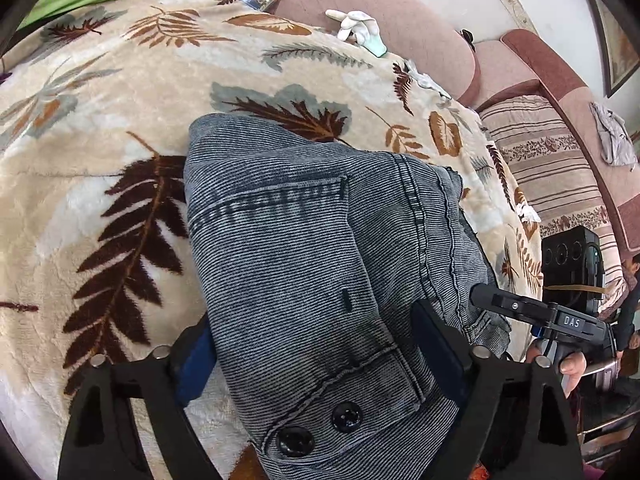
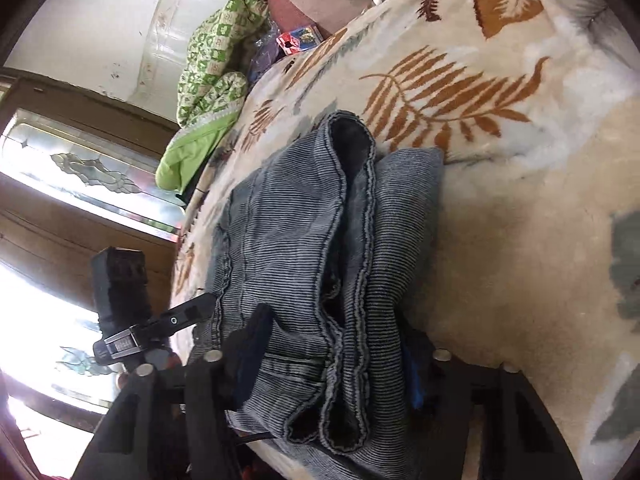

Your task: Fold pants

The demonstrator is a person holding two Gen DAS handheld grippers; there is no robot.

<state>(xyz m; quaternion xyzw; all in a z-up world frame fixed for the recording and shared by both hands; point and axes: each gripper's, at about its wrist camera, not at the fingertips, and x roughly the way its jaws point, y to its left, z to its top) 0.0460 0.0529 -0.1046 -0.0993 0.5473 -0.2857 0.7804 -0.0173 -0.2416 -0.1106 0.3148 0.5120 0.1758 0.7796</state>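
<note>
Now: grey-blue ribbed pants bunched in folded stack on leaf-print blanket, two black buttons at waistband, hems doubled over in right view. Left gripper clenched on waistband end; right gripper clenched on stacked layers. Stack close to bed's near edge; broad bare blanket beyond. White glove far off by headboard.

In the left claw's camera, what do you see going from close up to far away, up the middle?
Two black buttons → grey pants → dark brown leaf on the blanket → white glove.
</note>
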